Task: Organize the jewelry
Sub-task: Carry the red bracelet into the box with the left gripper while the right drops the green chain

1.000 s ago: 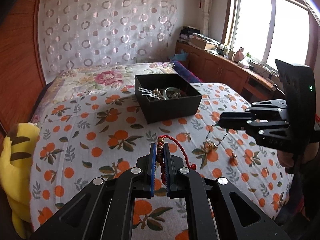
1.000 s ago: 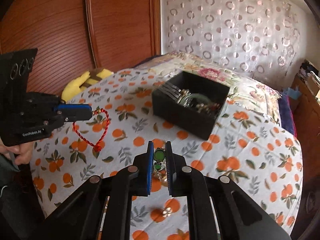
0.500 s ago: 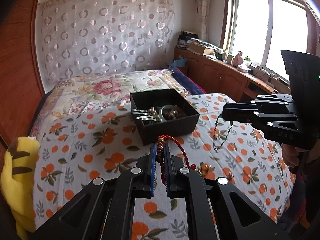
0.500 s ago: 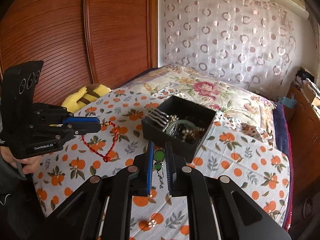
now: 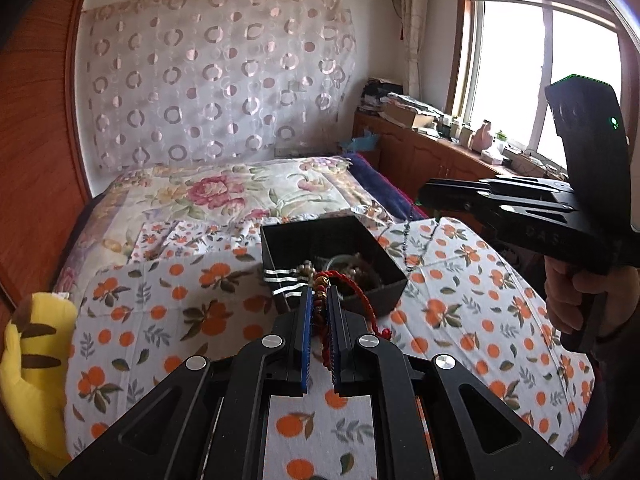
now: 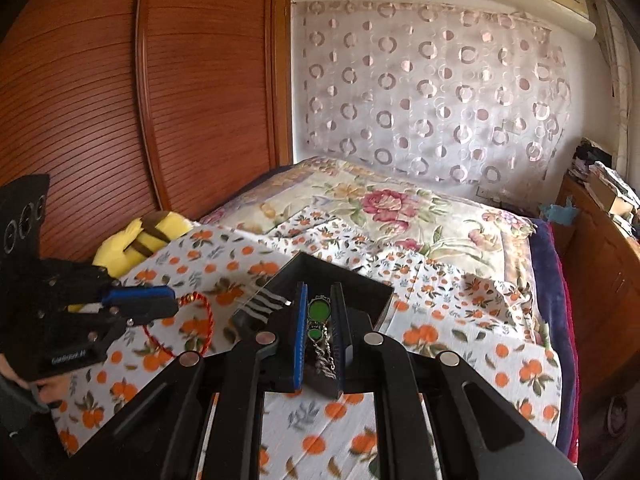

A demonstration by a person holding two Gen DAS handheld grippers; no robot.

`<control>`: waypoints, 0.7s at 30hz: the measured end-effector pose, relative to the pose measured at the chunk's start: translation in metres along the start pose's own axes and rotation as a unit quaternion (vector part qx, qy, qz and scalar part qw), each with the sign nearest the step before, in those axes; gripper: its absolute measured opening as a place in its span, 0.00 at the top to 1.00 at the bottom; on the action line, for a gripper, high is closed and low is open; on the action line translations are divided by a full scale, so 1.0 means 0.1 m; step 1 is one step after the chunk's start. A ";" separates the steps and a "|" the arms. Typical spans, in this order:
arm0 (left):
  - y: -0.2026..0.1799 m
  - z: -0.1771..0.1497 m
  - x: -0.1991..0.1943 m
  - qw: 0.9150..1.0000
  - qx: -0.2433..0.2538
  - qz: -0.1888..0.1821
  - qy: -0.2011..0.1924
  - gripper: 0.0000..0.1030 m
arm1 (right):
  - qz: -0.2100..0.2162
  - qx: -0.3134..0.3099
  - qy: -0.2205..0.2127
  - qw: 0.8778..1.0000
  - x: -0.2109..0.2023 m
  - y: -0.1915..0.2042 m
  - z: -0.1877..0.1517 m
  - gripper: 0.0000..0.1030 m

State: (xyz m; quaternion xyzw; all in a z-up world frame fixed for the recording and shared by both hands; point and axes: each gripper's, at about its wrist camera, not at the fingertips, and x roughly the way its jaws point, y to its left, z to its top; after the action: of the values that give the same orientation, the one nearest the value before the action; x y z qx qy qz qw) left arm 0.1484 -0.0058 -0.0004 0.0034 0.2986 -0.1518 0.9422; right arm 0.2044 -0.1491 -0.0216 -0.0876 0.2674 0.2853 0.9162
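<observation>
Red cord bracelet (image 5: 320,304) pinched between the blue pads of the left gripper (image 5: 319,312), its loop hanging at 4 o'clock; green-stone chain (image 6: 319,312) clamped likewise in the right gripper (image 6: 319,320). Black jewelry box (image 5: 384,284), at 12 o'clock of both grippers, rests on the orange-print bedspread (image 5: 168,304). Yellow plush toy (image 5: 28,352) at 9 o'clock.

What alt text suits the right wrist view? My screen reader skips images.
The right gripper clamps a green-stoned chain over a black jewelry box on an orange-print bedspread. At left, the left gripper holds a red cord bracelet.
</observation>
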 end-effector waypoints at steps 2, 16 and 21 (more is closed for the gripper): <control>0.00 0.05 0.04 1.000 -0.001 0.006 -0.003 0.94 | 0.007 0.017 -0.002 1.000 0.06 -0.08 0.05 0.87; -0.01 0.30 0.40 1.000 0.001 0.025 0.002 0.94 | -0.008 0.036 0.039 0.999 0.39 -0.20 -0.05 0.77; 0.00 0.37 0.57 1.000 -0.001 0.028 0.011 0.94 | -0.014 0.042 0.041 0.998 0.33 -0.28 -0.14 0.77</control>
State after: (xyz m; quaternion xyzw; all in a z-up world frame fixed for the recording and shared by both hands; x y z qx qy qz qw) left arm 0.2130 -0.0256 -0.0022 0.0122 0.3092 -0.1246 0.9427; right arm 0.2374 -0.1610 -0.0510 -0.0645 0.3150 0.2570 0.9113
